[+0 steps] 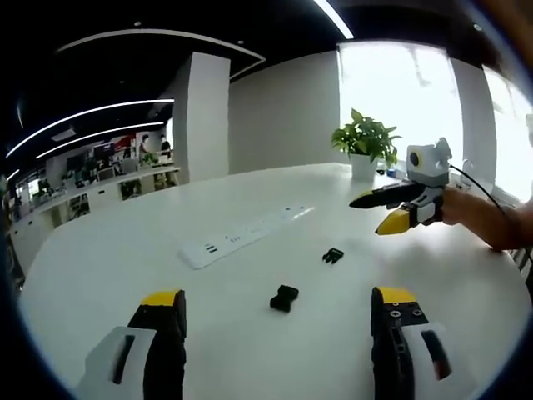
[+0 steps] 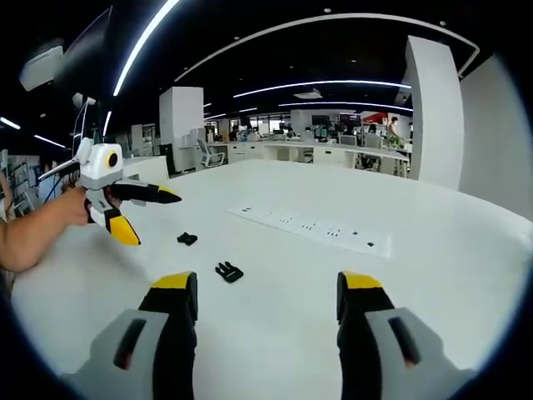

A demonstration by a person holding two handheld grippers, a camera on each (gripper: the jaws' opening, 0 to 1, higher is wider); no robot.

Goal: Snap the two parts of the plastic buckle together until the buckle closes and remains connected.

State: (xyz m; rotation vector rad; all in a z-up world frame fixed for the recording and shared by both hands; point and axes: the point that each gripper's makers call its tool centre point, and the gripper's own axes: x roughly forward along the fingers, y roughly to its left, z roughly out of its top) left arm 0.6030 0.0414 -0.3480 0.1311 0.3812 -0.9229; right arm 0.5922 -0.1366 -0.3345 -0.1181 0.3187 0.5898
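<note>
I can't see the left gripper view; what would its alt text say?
Two black buckle halves, a prong piece and a socket piece, lie apart on a white table, beyond the open left gripper. The open right gripper hovers beyond them.

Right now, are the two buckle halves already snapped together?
No: in the left gripper view the pronged buckle half and the socket buckle half lie apart on the white table, with bare tabletop between them.

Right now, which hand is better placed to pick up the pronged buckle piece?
Right. The pronged buckle piece lies just ahead of the open right tool, while the other buckle piece sits nearer the open left tool.
</note>
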